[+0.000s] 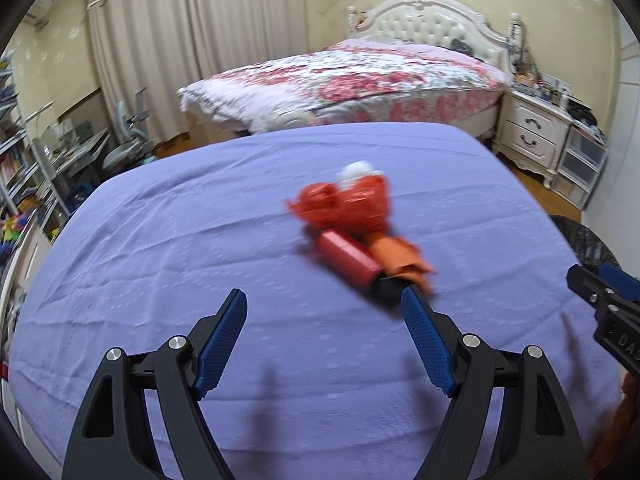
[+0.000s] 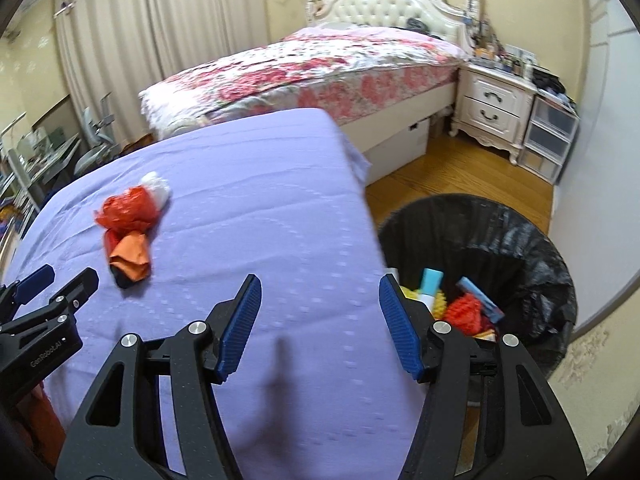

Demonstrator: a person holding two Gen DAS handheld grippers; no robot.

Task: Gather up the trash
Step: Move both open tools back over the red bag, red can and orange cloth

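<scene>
The trash lies mid-frame on the purple table: soft, light bags, likely crinkly. Pinch the bunched red part. Both the left gripper and right gripper are wide, holding nothing. The bin is at lower right.

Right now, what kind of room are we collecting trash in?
Most likely a home bedroom: a bed with a tufted white headboard and floral cover, a white nightstand beside it, and floor-length curtains. A black-lined trash bin stands on the wood floor.
</scene>
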